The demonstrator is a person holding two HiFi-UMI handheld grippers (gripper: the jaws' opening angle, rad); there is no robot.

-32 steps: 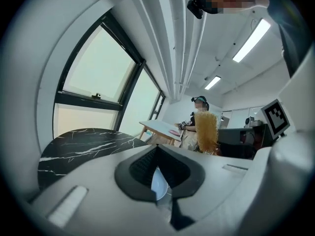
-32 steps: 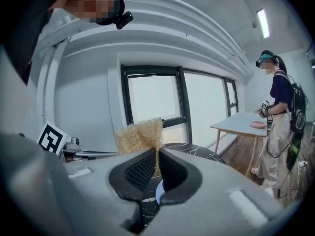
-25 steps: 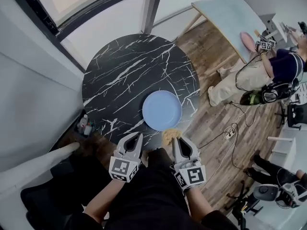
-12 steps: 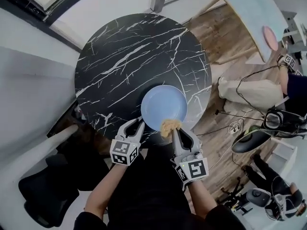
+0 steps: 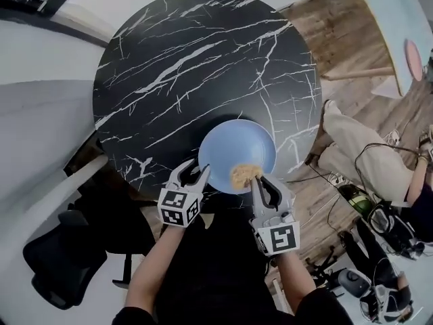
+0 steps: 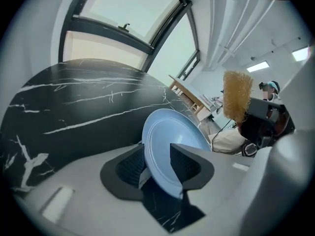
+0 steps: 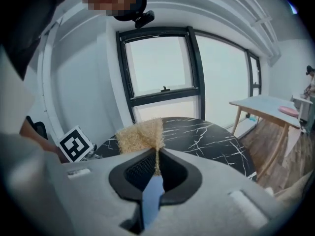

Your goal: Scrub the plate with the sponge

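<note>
A pale blue plate lies near the front edge of the round black marble table. My left gripper is at the plate's near left rim. Its jaws have just been opening and stand wide, with the plate's edge between them in the left gripper view. My right gripper is shut on a tan fibrous sponge, which rests over the plate's near right part. In the right gripper view the sponge sticks up from the closed jaws, with blue plate below.
A black chair stands at the lower left, beside the table. A person sits to the right on the wooden floor area, with cables nearby. A light table with a pink object is at the upper right.
Both grippers have come down and forward to the plate. The left jaws went from shut to wide open around the rim. The sponge moved from the table edge onto the plate.
</note>
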